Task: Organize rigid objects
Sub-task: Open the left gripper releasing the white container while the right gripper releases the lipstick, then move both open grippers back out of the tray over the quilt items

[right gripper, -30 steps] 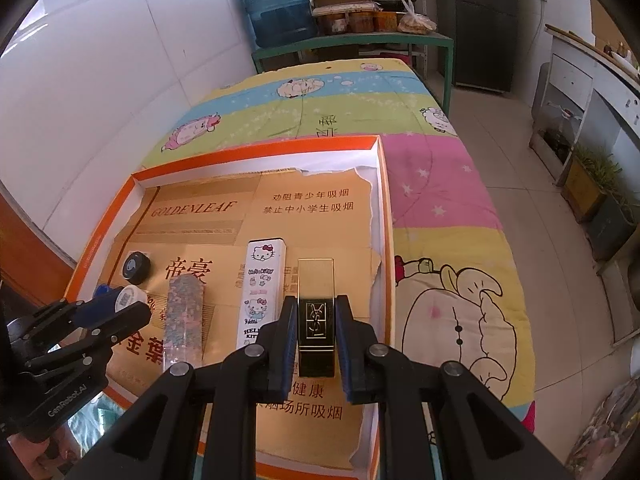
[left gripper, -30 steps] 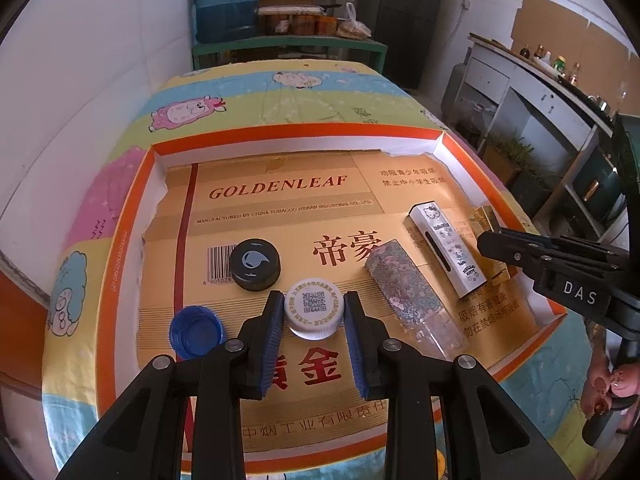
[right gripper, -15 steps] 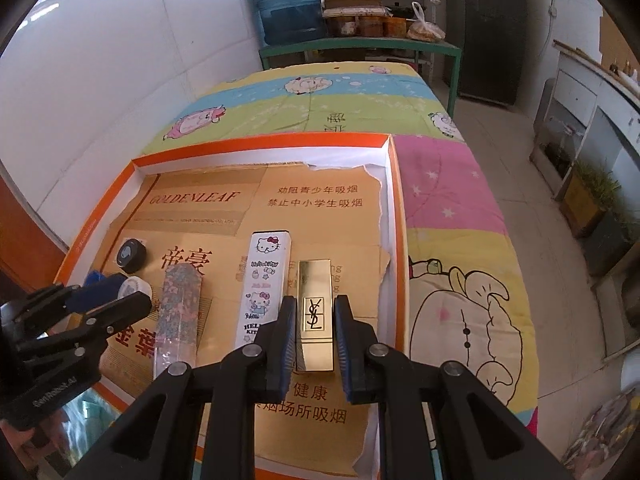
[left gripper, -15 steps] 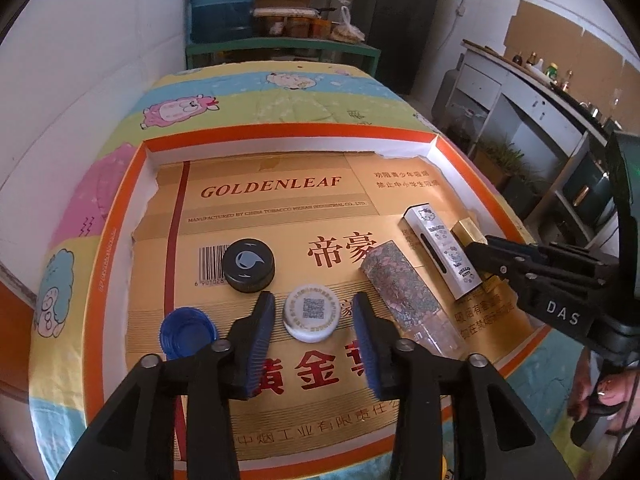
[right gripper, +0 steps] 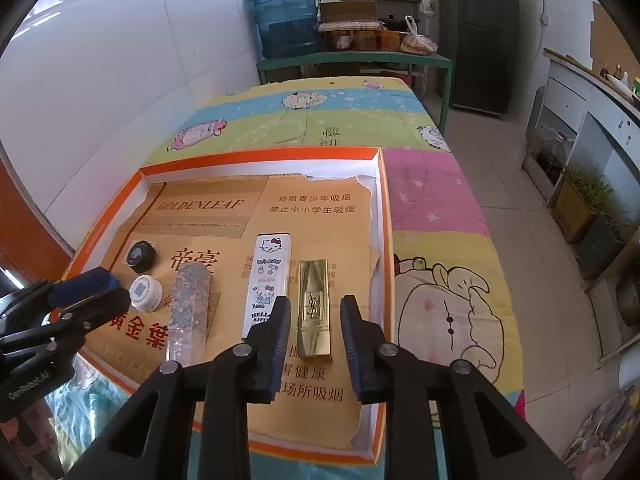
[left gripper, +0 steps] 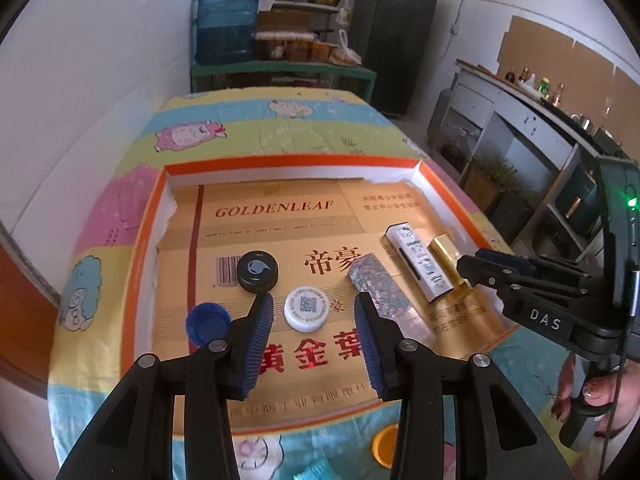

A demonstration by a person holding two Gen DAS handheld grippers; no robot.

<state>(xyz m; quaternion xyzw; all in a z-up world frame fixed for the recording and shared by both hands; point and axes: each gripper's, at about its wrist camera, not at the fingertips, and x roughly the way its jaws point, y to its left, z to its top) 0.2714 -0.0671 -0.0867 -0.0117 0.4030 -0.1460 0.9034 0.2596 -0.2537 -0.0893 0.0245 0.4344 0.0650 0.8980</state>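
Cardboard-lined tray [right gripper: 382, 216]: gold case [right gripper: 315, 314] between spread right tool [right gripper: 314, 336] fingers.

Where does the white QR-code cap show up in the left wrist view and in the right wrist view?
Left wrist view: the white QR-code cap lies low in the middle, between the open left tongs.
Right wrist view: it sits at the left, just past the left tongs' tip.
Shared landmark: the black cap lies just beyond it in both views.

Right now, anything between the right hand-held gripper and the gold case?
Nothing visible. The right hand-held gripper is open, and the gold case lies flat straight ahead. The Hello Kitty tin sits beside it, left, not in the way.
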